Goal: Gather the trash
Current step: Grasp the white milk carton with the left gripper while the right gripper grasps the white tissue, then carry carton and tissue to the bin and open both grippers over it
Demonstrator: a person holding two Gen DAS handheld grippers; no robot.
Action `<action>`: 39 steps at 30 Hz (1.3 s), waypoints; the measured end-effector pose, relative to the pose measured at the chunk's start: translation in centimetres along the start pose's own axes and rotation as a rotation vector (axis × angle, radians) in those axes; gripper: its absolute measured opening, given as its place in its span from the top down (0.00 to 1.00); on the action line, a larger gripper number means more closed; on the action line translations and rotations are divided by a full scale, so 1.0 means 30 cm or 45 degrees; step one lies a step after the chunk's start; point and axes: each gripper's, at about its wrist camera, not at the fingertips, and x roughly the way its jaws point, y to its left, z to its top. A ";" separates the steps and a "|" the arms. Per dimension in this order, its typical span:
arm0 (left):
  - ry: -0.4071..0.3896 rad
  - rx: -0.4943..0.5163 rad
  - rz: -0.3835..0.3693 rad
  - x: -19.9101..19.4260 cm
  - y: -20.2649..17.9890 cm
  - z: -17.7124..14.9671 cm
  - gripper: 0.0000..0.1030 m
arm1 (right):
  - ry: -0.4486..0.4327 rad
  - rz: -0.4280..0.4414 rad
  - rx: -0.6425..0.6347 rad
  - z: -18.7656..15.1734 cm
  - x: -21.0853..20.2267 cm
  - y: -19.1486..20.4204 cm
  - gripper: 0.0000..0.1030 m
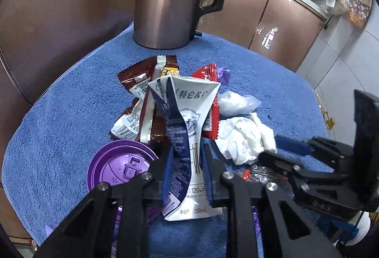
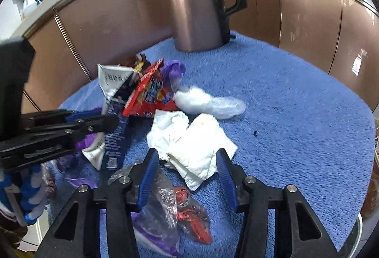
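Because the left gripper (image 1: 187, 175) pinches only the crushed milk carton (image 1: 187, 120) at lower centre, it may slip, while the right gripper (image 2: 187, 177), jaws apart, hovers over the tissue (image 2: 189, 139).

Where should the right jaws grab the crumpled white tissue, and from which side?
Take the crumpled white tissue by its raised near folds, coming from above and the near side. The right gripper is open there already; it lies loose on the blue towel.
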 end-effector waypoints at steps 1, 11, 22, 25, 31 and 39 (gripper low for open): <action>-0.006 -0.001 0.002 -0.007 0.002 -0.003 0.79 | 0.009 0.004 0.013 -0.003 0.004 -0.008 0.74; -0.126 -0.027 -0.042 -0.154 -0.006 -0.006 0.79 | -0.122 0.056 0.124 -0.024 -0.128 -0.077 0.86; -0.228 0.028 -0.179 -0.368 -0.140 0.007 0.79 | -0.359 -0.028 0.195 -0.133 -0.404 -0.095 0.86; -0.210 0.100 -0.231 -0.363 -0.256 0.014 0.79 | -0.407 -0.099 0.270 -0.214 -0.488 -0.163 0.86; -0.102 0.317 -0.385 -0.270 -0.622 0.035 0.79 | -0.450 -0.323 0.537 -0.453 -0.666 -0.424 0.86; 0.058 0.534 -0.582 -0.101 -1.119 0.018 0.79 | -0.435 -0.524 0.858 -0.699 -0.781 -0.726 0.86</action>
